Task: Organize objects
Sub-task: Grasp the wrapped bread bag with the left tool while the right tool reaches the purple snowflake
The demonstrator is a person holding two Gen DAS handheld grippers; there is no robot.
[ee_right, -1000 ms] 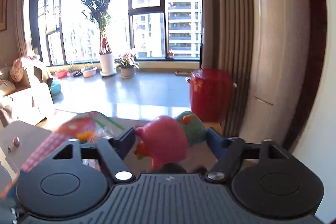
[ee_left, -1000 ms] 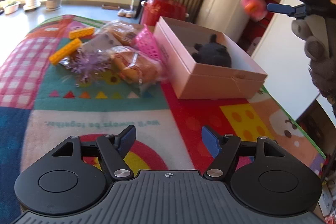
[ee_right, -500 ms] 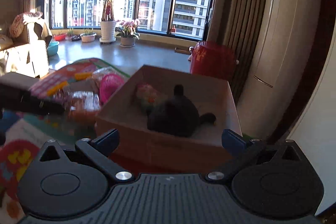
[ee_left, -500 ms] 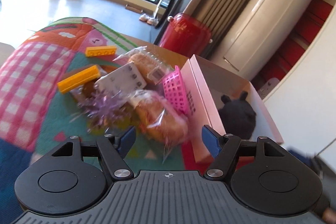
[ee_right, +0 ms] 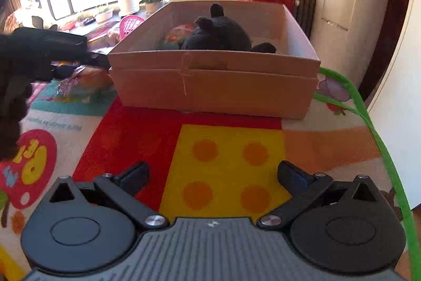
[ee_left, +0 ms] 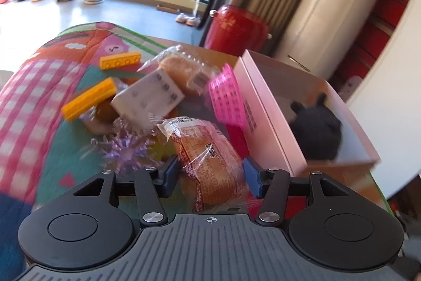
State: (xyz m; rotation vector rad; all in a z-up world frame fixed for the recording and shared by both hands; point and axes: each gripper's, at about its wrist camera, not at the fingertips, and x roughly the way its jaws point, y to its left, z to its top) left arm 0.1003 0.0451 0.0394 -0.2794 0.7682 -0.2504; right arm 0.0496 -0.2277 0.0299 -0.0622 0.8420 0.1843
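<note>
Basket (ee_left: pixel 228 96) tilted between bread packet (ee_left: pixel 210 162) and box (ee_left: pixel 268 107).

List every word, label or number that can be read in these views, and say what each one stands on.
Nothing can be read with certainty.
Wrapped bread: small print and a QR code, too small and upside down.
White card: dark marks, blurred.
Play mat: a line of upside-down lettering, too blurred to quote.
Play mat apple patch: large yellow letters, cut off.
</note>
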